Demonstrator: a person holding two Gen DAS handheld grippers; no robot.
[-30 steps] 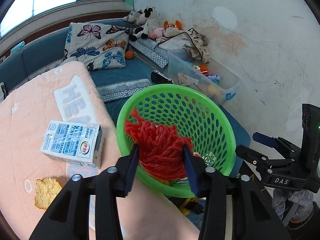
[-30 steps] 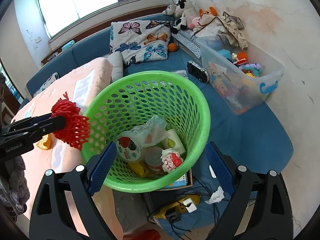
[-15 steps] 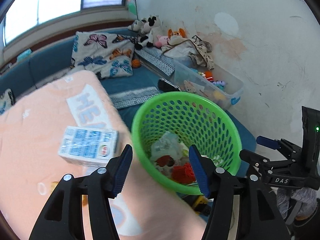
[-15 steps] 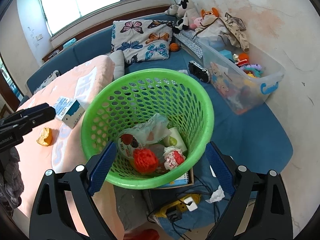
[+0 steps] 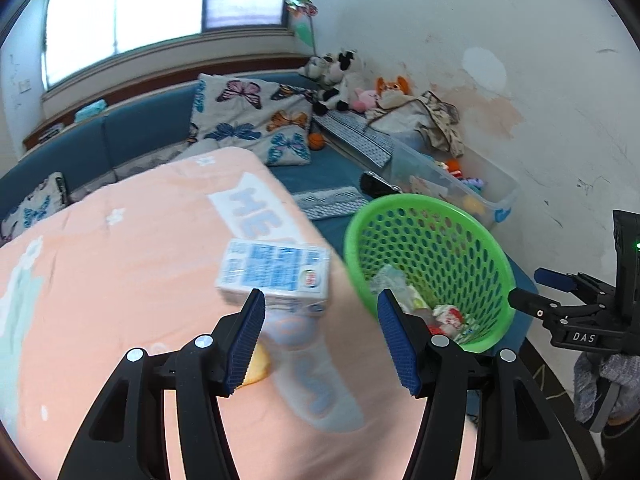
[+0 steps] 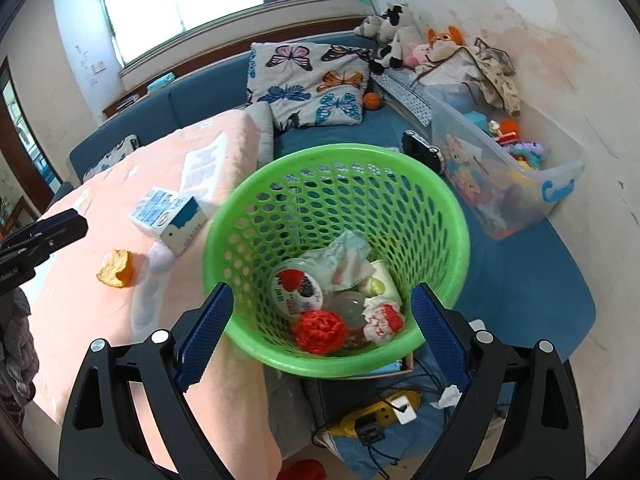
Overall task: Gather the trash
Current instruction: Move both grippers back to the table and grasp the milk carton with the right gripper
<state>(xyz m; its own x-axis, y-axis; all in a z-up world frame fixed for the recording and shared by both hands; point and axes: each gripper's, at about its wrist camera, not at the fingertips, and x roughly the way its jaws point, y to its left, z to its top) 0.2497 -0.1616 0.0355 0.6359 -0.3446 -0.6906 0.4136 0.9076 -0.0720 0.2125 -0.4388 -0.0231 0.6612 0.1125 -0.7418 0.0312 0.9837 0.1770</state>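
A green perforated basket [image 6: 448,216] stands beside the pink-blanketed bed [image 6: 120,320]; it also shows in the left wrist view [image 5: 496,264]. Inside lie a red net ball [image 6: 320,330], a yogurt cup [image 6: 298,288], wrappers and other trash. A blue-and-white milk carton [image 5: 276,274] lies on the blanket [image 5: 100,280], also in the right wrist view [image 6: 168,220]. A yellow bitten food piece [image 6: 116,268] lies near it. My left gripper [image 5: 320,340] is open and empty, just before the carton. My right gripper [image 6: 320,332] is open, its jaws either side of the basket.
A clear plastic toy bin [image 6: 520,184] stands at the right by the wall. A butterfly pillow [image 6: 308,84] and plush toys [image 6: 400,36] lie on the blue sofa. A yellow power strip [image 6: 376,416] and cables lie on the floor under the basket.
The left gripper let go of the red net ball, which now lies in the basket. The left gripper then swung left toward the milk carton. The right gripper hardly moved.
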